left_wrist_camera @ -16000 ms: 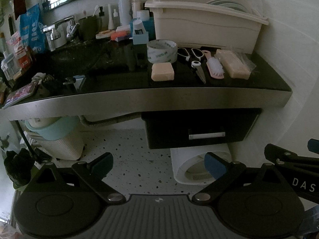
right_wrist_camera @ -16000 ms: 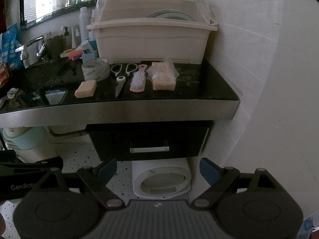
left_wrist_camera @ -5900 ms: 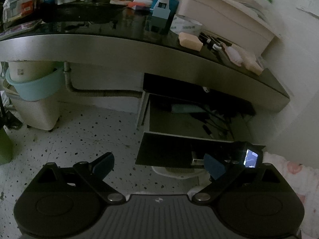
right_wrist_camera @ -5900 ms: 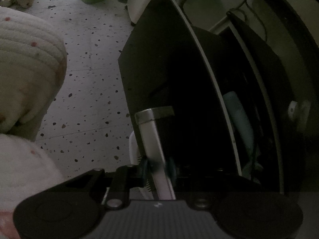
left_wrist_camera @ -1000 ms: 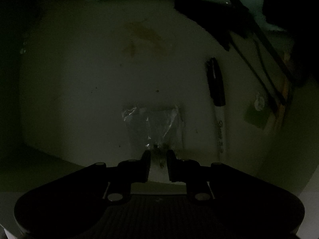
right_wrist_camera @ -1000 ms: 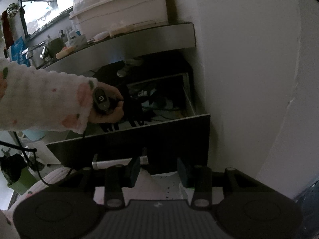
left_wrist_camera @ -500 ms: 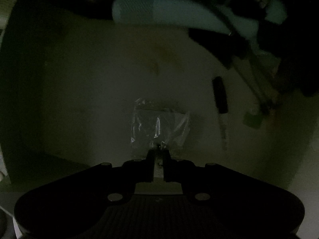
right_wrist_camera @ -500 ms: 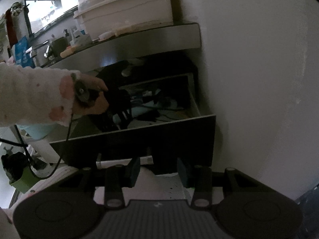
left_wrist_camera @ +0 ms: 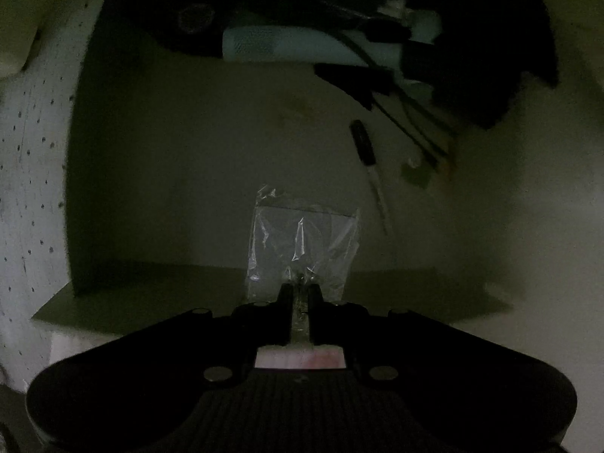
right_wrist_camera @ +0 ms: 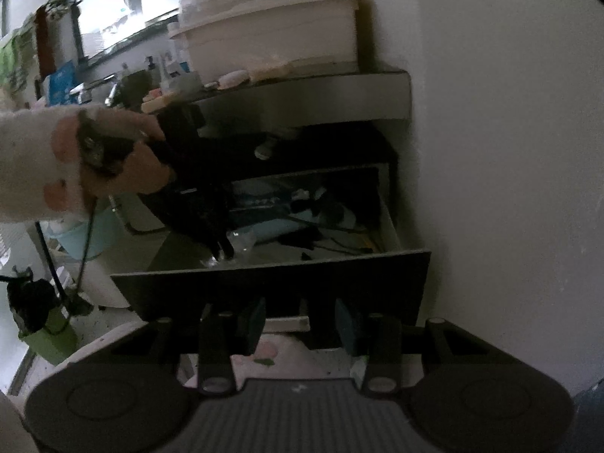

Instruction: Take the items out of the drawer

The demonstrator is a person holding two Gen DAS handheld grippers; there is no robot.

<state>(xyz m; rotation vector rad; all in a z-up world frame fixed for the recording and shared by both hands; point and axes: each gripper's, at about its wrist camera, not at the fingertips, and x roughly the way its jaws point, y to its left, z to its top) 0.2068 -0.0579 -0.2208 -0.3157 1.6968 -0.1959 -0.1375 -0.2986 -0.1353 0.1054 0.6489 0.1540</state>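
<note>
**Left gripper pinched on a clear bag, drawer standing open**

Left gripper clamped tight on the near edge of a small, crinkled, clear plastic bag, fingers pressed together with only the film between them. Gripped by the edge most likely because a flat, limp pouch offers nothing thicker to catch. Right gripper parted and holding nothing, parked low in front of the drawer, probably kept back so as not to crowd the one working inside.

Largest first: dark, pulled-out drawer with a pale floor under the steel-edged black counter, drawn far enough to expose its contents from above. Cream plastic dish box up on that counter, well clear of the work. Person's left hand in a pale fleecy sleeve reaching down over the drawer with the black tool.

Inside, toward the back: a long pale-teal cylindrical item lying across, tangled with black cables. Nearer, a black marker pen lying just right of the bag, apart from it. Smaller bits beside the pen too dim to name.

Bag hanging forward from the closed fingers, low over the drawer floor; whether fully clear of it hard to tell. Judged step: lifting the bag out. Thin film, so a risk of slipping.
</note>
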